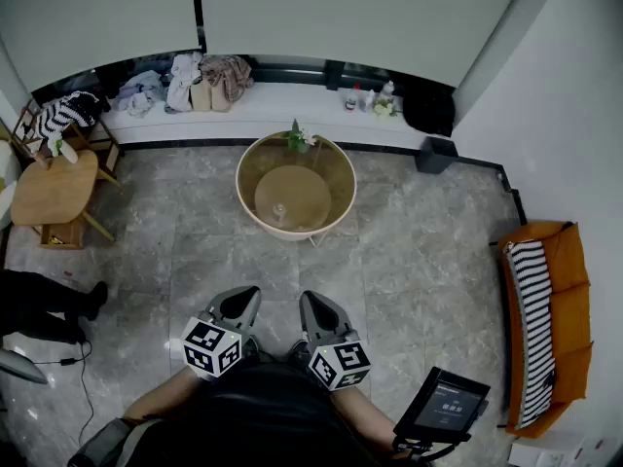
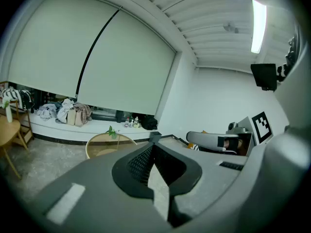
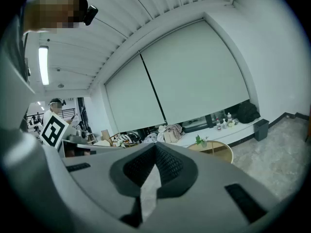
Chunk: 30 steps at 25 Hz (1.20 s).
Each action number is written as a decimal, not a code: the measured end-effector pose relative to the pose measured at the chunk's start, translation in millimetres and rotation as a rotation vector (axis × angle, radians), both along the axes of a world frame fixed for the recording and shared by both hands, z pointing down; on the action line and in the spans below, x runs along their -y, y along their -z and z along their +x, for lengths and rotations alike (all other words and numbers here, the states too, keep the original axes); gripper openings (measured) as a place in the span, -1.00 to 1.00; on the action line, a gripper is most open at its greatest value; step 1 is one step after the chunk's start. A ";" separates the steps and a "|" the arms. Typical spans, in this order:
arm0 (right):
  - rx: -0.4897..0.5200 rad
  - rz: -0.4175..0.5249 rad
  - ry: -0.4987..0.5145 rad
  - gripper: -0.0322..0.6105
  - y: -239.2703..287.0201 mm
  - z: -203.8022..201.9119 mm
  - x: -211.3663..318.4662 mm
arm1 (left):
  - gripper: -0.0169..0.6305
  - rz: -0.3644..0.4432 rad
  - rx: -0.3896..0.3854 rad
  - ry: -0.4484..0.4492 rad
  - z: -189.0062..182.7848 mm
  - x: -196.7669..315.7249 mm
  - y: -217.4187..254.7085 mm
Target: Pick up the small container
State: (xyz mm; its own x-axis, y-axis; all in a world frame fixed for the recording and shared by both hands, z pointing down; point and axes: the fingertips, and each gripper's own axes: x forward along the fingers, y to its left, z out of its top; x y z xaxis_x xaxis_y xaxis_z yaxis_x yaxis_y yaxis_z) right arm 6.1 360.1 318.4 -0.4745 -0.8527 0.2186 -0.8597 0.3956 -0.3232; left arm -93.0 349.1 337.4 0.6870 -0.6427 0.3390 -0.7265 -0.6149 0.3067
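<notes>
— Grey marble floor point(image 1: 409, 251), noted first. What is the largest item on it?

— A long white ledge point(image 1: 292, 105) along the far wall, well ahead of both grippers. Heaped clothes and bags point(image 1: 185, 81) lie on its left part and a few bottles point(image 1: 370, 100) stand toward its right.

— Next in size?

— An orange sofa point(image 1: 569, 309), far out to the right of the right gripper, with a striped cushion point(image 1: 533, 329) lying along it. Then the round bench point(image 1: 331, 168), wood-rimmed with a clear top, straight ahead of the two grippers and well apart from them. A wooden side table point(image 1: 54, 188) stands far off to the left of the left gripper.

— State of the grippers?

— Left gripper point(image 1: 250, 293): its own view shows the jaws point(image 2: 154, 142) pressed together with nothing between them. Right gripper point(image 1: 306, 298): the same, jaws point(image 3: 155, 145) closed on nothing. Both are held low and close to the person, side by side, pointing toward the round bench.

— Smaller items?

— A dark tablet point(image 1: 446, 402) on a stand, just to the right of the right gripper. A small green plant point(image 1: 297, 136) sits at the far edge of the round bench.

— And the small container?

— The small container point(image 1: 279, 209) is a clear item near the middle of the round bench, ahead of the left gripper and slightly to its right, touched by neither gripper. Whether it rests on the clear top or on the wooden disc beneath cannot be determined.
</notes>
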 end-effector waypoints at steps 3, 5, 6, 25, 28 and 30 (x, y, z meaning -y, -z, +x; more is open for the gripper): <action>0.000 0.002 0.002 -0.91 -2.5 1.8 -1.6 | -0.94 -0.001 0.002 -0.001 2.7 -2.3 -2.7; 0.001 0.003 0.006 -0.91 -3.9 2.6 -3.4 | -0.94 -0.001 0.002 0.001 4.5 -4.3 -3.7; 0.002 0.003 0.008 -0.91 -4.4 2.9 -4.4 | -0.94 -0.001 0.003 0.002 5.1 -5.3 -3.9; 0.022 0.039 0.034 -0.91 4.0 84.7 -3.3 | -0.94 0.042 0.008 0.100 78.3 2.1 10.3; 0.037 0.024 0.051 -0.91 -3.8 91.2 -3.6 | -0.94 0.031 0.014 0.122 83.2 -2.2 4.6; 0.051 0.004 0.064 -0.91 -10.7 93.1 -5.9 | -0.94 0.011 0.022 0.137 84.0 -8.0 -2.0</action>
State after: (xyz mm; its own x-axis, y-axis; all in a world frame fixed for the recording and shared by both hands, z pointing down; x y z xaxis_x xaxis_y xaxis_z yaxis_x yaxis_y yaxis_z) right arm 99.2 365.9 329.0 -0.5388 -0.8209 0.1892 -0.8148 0.4508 -0.3646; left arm -9.0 357.1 339.4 0.5850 -0.7337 0.3456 -0.8104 -0.5128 0.2832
